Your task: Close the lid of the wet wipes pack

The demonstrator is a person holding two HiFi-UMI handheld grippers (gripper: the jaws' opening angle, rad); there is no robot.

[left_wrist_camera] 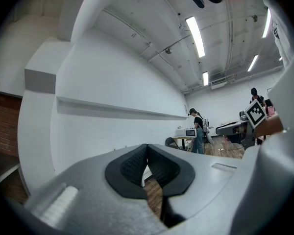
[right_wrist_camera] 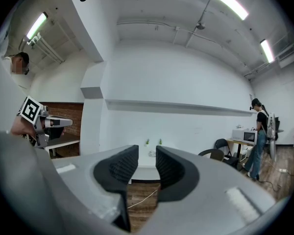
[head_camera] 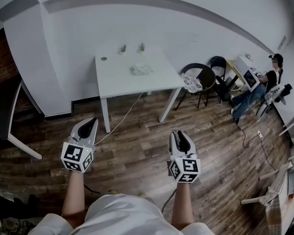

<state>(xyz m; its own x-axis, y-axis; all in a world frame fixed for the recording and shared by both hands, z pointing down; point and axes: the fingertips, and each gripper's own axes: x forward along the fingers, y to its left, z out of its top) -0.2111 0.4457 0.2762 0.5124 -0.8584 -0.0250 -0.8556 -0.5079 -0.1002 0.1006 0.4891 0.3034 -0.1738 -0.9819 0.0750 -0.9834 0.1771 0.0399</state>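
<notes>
The wet wipes pack point(head_camera: 140, 69) is a pale crumpled bundle on the white table point(head_camera: 115, 80), far ahead of both grippers. Whether its lid is up is too small to tell. My left gripper point(head_camera: 90, 125) is held level over the wooden floor, well short of the table, and its pads meet with nothing between them point(left_wrist_camera: 147, 148). My right gripper point(head_camera: 183, 138) hovers to the right at about the same distance. Its jaws stand apart and empty point(right_wrist_camera: 147, 152), and the pack point(right_wrist_camera: 151, 153) shows small through the gap.
Two small potted plants point(head_camera: 123, 48) point(head_camera: 141, 47) stand at the table's far edge. Dark chairs point(head_camera: 200, 77) sit to its right, and a person point(head_camera: 262, 84) sits further right by a desk. A cable point(head_camera: 123, 115) trails over the floor. A dark table point(head_camera: 5, 114) stands at the left.
</notes>
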